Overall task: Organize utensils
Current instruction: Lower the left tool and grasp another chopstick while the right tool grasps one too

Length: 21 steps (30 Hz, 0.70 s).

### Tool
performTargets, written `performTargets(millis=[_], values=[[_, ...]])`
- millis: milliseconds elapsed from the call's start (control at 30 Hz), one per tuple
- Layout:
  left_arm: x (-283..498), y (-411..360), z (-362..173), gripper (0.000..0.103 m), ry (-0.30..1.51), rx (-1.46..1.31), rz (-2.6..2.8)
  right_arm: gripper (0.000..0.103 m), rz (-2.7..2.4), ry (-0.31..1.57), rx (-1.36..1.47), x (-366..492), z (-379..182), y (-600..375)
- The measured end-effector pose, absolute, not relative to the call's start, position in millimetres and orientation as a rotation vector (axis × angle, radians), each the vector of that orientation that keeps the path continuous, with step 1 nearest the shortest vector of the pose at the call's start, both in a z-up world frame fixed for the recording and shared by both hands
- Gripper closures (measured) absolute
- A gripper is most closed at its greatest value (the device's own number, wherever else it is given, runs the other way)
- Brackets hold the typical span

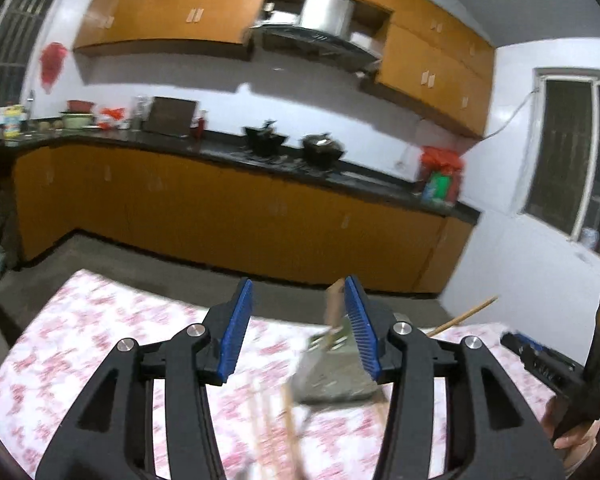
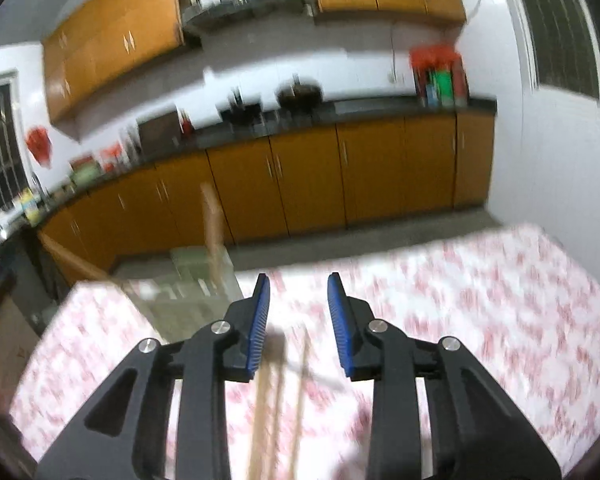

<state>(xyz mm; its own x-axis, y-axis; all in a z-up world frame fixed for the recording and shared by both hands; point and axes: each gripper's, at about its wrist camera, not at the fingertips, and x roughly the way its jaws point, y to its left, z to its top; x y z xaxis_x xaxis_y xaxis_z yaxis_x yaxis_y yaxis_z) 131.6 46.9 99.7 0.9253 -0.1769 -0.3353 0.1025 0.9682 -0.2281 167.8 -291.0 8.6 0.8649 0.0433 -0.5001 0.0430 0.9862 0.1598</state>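
A pale green utensil holder (image 1: 332, 380) stands on the flowered tablecloth (image 1: 100, 340), just past my left gripper (image 1: 299, 284). That gripper is open, with nothing pressed between its blue pads. A wooden handle (image 1: 334, 300) sticks up out of the holder, close to the right-hand pad. Blurred wooden chopsticks (image 1: 276, 428) lie on the cloth below. My right gripper (image 2: 299, 280) is open above the chopsticks (image 2: 276, 400), gripping nothing. The holder (image 2: 192, 292) is to its left, with the upright handle (image 2: 212, 220) and a leaning stick (image 2: 72, 260).
In the left wrist view the right gripper (image 1: 516, 342) shows at the right edge, held by a hand (image 1: 572, 440). Orange kitchen cabinets (image 2: 308, 176) and a dark counter with pots (image 1: 292, 144) run behind the table. Grey floor separates them from the table.
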Motion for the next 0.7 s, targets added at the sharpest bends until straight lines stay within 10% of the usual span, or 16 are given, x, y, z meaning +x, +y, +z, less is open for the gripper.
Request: performTargets(millis=[300, 700], values=[[134.4, 53.4, -12.3, 0.061, 0.688, -0.128, -0.054, 0.084, 0.073, 0.844, 0.118, 166.1, -110.2, -262.0], [121.5, 39.3, -69.4, 0.076, 0.853, -0.132, -0.138, 0.095, 0.022, 0.893, 0.080, 168.4, -134.2, -263.2]])
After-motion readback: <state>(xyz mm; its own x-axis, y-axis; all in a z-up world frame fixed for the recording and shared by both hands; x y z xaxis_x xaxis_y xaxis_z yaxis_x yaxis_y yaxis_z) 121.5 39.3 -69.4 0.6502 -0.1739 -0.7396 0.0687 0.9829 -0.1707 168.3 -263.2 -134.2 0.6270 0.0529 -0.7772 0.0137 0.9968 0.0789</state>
